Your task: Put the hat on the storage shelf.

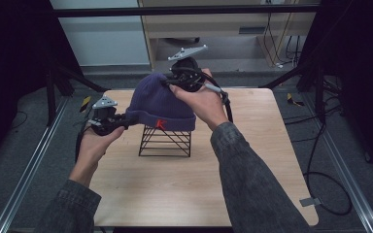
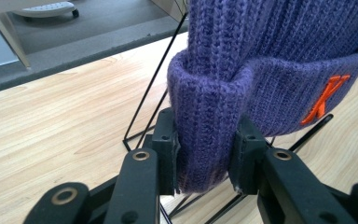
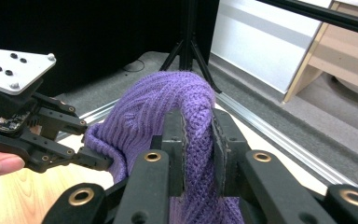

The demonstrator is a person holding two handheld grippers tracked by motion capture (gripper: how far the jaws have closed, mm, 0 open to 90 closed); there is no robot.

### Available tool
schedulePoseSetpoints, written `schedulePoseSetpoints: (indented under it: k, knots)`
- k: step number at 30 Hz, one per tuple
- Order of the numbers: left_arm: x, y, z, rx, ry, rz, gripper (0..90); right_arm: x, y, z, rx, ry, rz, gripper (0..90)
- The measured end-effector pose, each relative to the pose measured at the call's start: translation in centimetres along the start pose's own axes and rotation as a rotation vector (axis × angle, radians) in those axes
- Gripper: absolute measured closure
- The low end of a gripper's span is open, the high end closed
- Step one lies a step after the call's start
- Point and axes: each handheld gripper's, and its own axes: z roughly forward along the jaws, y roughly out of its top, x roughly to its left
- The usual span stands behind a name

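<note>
A purple knitted beanie [image 1: 159, 104] with an orange letter on its cuff sits over a black wire stand [image 1: 165, 141] in the middle of the table. My left gripper [image 1: 125, 119] is shut on the folded cuff [image 2: 205, 140] at the hat's left end, with the knit squeezed between both pads. My right gripper [image 1: 171, 80] is shut on the crown of the beanie [image 3: 198, 126] at the far top, a fold of knit pinched between its jaws. In the right gripper view the left gripper [image 3: 91, 161] shows at the hat's other end.
The wooden table [image 1: 252, 160] has bare room in front of and to the right of the stand. Black tripod legs [image 1: 73, 77] stand off the table's left far corner, and cables [image 1: 320, 145] trail along the floor at the right.
</note>
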Motion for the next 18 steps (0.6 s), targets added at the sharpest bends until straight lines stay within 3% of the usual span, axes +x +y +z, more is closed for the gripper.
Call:
schedulePoseSetpoints:
  k: [7,18]
  knots:
    - [0.0,-0.7,0.2,0.013,-0.007,0.007,67.4,0.5,-0.7,-0.1,0.014,0.009,-0.008,77.4]
    - [0.5,-2.7,0.8,0.024,-0.026,-0.033,67.3,1.0,-2.3,0.7,0.046,0.029,0.004,77.4]
